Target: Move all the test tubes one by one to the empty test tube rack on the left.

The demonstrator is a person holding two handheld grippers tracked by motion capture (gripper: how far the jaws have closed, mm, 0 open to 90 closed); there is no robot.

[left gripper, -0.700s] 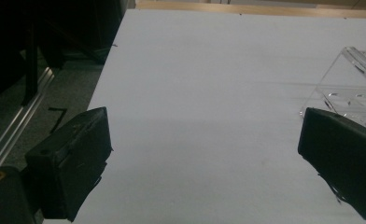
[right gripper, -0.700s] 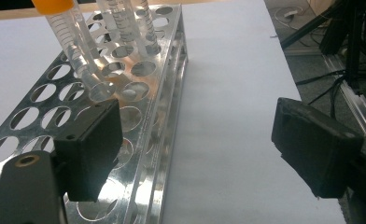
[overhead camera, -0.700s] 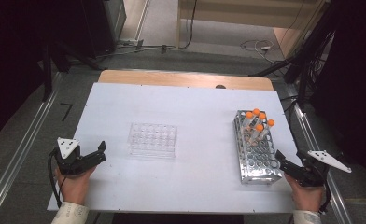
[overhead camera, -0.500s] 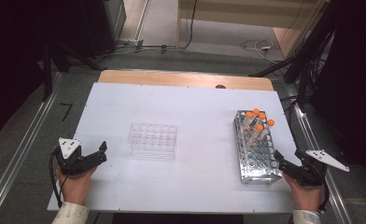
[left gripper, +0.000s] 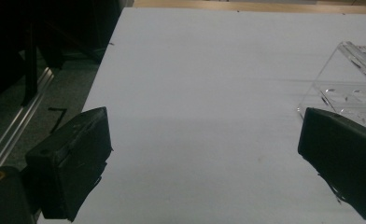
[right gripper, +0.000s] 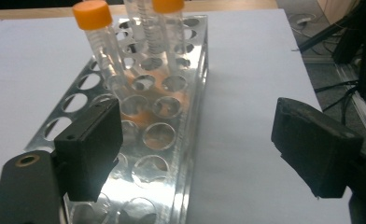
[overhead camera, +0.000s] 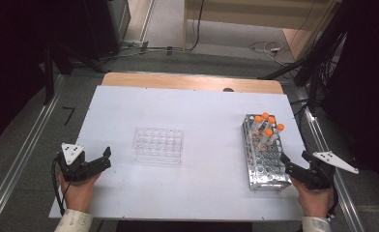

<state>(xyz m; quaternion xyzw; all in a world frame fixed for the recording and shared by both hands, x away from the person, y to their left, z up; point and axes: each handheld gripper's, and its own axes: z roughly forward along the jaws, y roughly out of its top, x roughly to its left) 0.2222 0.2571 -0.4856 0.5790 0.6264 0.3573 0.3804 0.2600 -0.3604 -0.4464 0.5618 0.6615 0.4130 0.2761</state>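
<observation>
White tabletop [overhead camera: 197,111] over dark floor. We hold the left gripper [overhead camera: 102,160] near the clear rack [overhead camera: 158,144], and the right gripper [overhead camera: 288,164] at the metal rack [overhead camera: 267,159] of orange-capped tubes [overhead camera: 267,129]; both are spread, empty. Compared with a moment ago both have barely moved; we judge no pick begun. Tube contents are hard to make out; the clear rack's wells look empty.

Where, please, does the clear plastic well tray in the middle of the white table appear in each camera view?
High view: the clear plastic well tray lies centre-left on the white table.
Left gripper view: its corner shows at the right edge, above the right jaw.
Right gripper view: I cannot find it; the metal tube rack lies ahead.
Shared landmark: the white table.
</observation>
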